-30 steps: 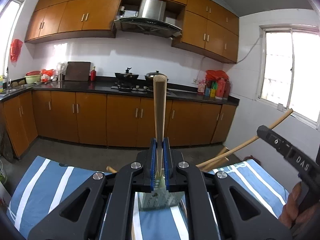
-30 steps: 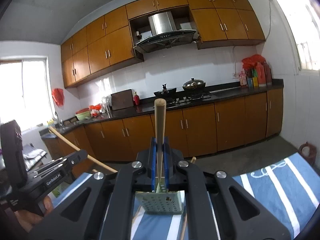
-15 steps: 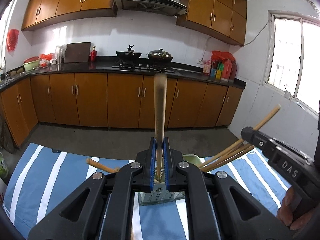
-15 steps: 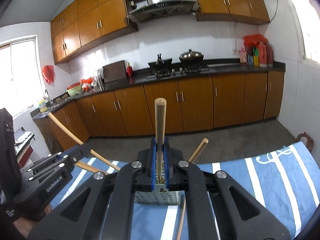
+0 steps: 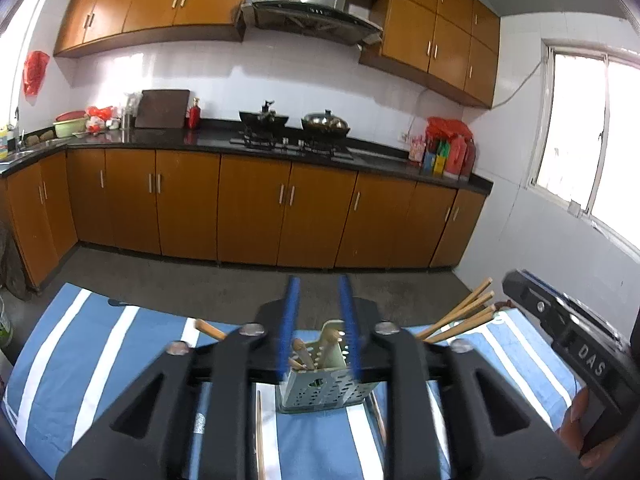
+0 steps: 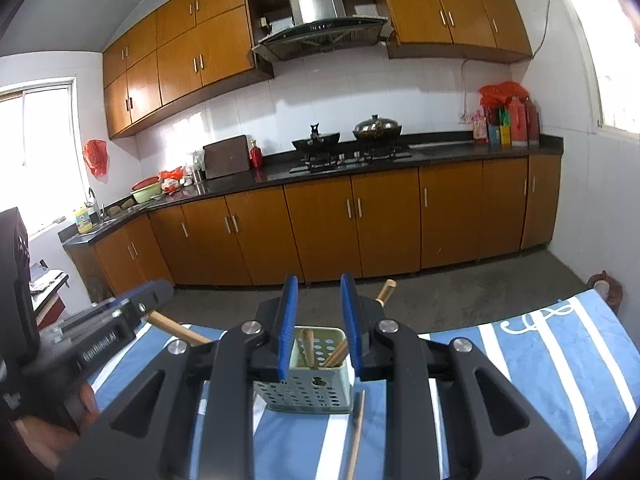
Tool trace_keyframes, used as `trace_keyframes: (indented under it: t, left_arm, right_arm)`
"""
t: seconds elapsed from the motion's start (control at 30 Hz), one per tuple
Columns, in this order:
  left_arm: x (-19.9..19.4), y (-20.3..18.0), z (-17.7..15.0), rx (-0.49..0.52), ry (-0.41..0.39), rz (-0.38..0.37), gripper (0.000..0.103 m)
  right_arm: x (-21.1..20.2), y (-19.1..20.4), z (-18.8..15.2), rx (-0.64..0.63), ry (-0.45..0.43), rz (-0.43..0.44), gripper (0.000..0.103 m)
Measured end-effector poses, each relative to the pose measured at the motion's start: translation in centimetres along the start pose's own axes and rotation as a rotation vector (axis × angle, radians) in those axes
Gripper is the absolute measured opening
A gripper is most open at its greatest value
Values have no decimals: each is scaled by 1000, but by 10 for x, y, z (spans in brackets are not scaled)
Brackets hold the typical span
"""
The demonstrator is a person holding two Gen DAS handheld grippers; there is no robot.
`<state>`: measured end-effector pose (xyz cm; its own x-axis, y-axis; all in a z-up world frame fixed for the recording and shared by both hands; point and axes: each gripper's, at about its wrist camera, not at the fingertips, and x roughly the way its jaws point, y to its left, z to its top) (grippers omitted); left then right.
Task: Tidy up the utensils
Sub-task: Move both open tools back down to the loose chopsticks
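Left wrist view
- Left gripper [image 5: 318, 322]: fingers spread apart, nothing between the blue pads; it hangs just above the holder.
- Utensil holder [image 5: 324, 394]: grey perforated metal box standing upright on the striped cloth [image 5: 100, 344] that covers the surface, seen between the two fingers.
- Already in the holder: a few wooden sticks [image 5: 302, 354], their tops leaning at slightly different angles.
- Left on the cloth: one wooden stick [image 5: 210, 329] lying to the left behind the gripper body, and thin pale sticks [image 5: 260, 432] flat on the cloth in front of the holder.
- Wooden bundle at right [image 5: 460, 316]: several sticks fanning up near the right-hand tool; whether they rest on the cloth or in something I cannot tell.

Right wrist view
- Right gripper [image 6: 318, 322]: fingers likewise parted and bare, poised over the same holder [image 6: 304, 394].
- Inside: two or three wooden sticks [image 6: 308, 346] visible through the open top.
- Loose: a thin chopstick [image 6: 357, 432] flat on the cloth just right of the holder, a thicker stick [image 6: 176, 327] at left, another end [image 6: 386, 290] poking up behind the gripper.

Progress
- Judgement: partly done; some pieces are stowed, both grippers are free, and several loose sticks remain to be gathered.
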<state>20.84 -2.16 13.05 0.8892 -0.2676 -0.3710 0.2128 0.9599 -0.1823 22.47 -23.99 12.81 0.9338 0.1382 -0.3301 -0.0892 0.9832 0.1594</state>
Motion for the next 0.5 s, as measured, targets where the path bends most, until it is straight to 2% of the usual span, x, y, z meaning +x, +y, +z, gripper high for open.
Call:
trace_keyframes:
  t: [0.13, 0.27, 0.43, 0.5]
  left_arm:
    - [-20, 4, 2, -6, -36, 4, 31]
    - [-41, 13, -11, -3, -40, 13, 31]
    - [-52, 31, -53, 31, 28, 67, 31]
    - [-46, 40, -80, 46, 93, 95, 31]
  right_arm:
    - [-24, -5, -9, -16, -29, -24, 26]
    - [-41, -18, -28, -1, -19, -48, 27]
    - [-37, -35, -76, 21, 91, -87, 27]
    - [-28, -41, -101, 38, 162, -99, 27]
